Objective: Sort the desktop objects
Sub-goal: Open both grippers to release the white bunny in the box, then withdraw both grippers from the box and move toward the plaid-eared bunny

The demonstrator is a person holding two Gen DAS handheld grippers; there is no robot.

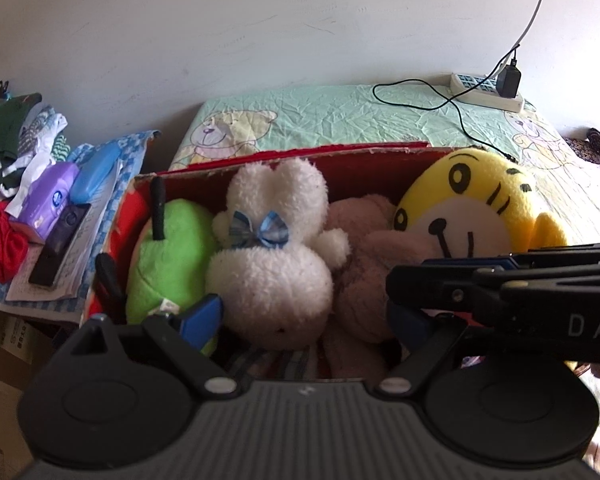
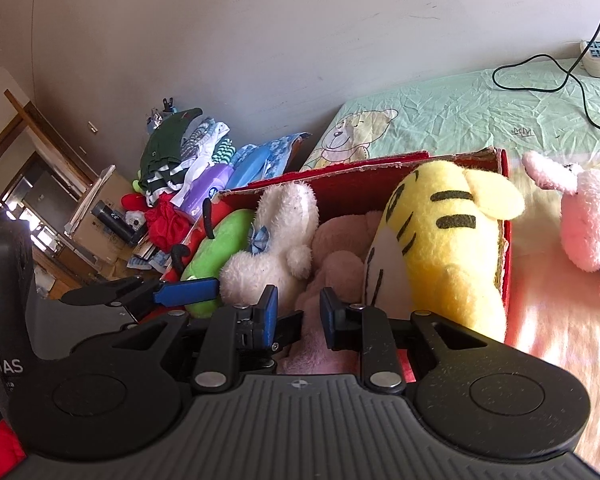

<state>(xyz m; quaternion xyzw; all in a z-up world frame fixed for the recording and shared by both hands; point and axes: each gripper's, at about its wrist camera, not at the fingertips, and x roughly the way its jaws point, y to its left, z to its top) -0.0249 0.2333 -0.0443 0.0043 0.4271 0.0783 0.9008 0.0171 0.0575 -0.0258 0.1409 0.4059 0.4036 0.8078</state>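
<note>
A red cardboard box (image 1: 352, 168) on the bed holds a green plush (image 1: 168, 264), a white rabbit plush (image 1: 276, 240) with a blue bow, a pale pink plush (image 1: 364, 264) and a yellow tiger plush (image 1: 468, 200). My left gripper (image 1: 304, 324) is open wide over the near edge of the box, above the rabbit and holding nothing. My right gripper (image 2: 300, 316) is open just above the pale pink plush (image 2: 336, 248), with nothing between its pads. Its fingers (image 1: 440, 284) cross the right side of the left wrist view. Another pink plush (image 2: 584, 224) lies on the bed outside the box, to the right.
A white power strip (image 1: 486, 92) with a black charger and cable lies at the back right of the green bear-print sheet (image 1: 340, 116). To the left are piled clothes (image 1: 4, 140), a purple tissue pack (image 1: 46, 200), a blue case (image 1: 96, 172) and papers. A wall stands behind.
</note>
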